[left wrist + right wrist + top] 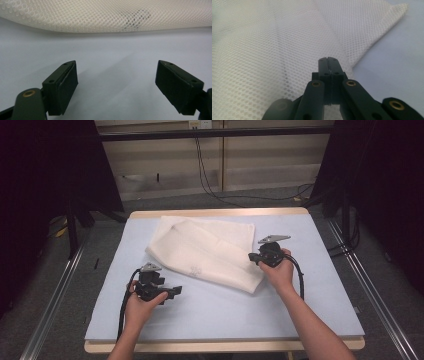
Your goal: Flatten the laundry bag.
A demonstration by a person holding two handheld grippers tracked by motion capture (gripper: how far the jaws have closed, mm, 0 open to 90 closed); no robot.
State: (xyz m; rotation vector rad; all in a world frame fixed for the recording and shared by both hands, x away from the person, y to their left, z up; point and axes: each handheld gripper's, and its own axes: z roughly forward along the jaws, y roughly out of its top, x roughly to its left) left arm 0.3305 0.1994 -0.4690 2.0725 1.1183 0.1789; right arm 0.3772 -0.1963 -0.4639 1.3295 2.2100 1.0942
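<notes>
**Folded mesh cloth between two hand-held grippers**

Nearest the high camera, two bare forearms are seen entering from the bottom edge, each hand wrapped around a black gripper with a trailing cable and a grey three-cornered plate on top. A pale blue, smooth mat [225, 310] is laid over a light wooden table [220, 346]. On the mat's far half a white mesh cloth [210, 251] is spread, folded into an oblong slanted from upper left to lower right; its weave is shown in the gripper views as fine, regular round holes, with a faint grey mark near the front fold. The left gripper [172, 292] is held low over the bare mat just in front of the cloth's near edge, pointed towards the right, with its flat, block-shaped pads [63, 87] set wide apart and nothing between them. The right gripper [252, 258] is held at the cloth's right side, its jaws pressed fully together; whether mesh is pinched between them cannot be told. The right wrist is bent inwards, towards the cloth.
</notes>
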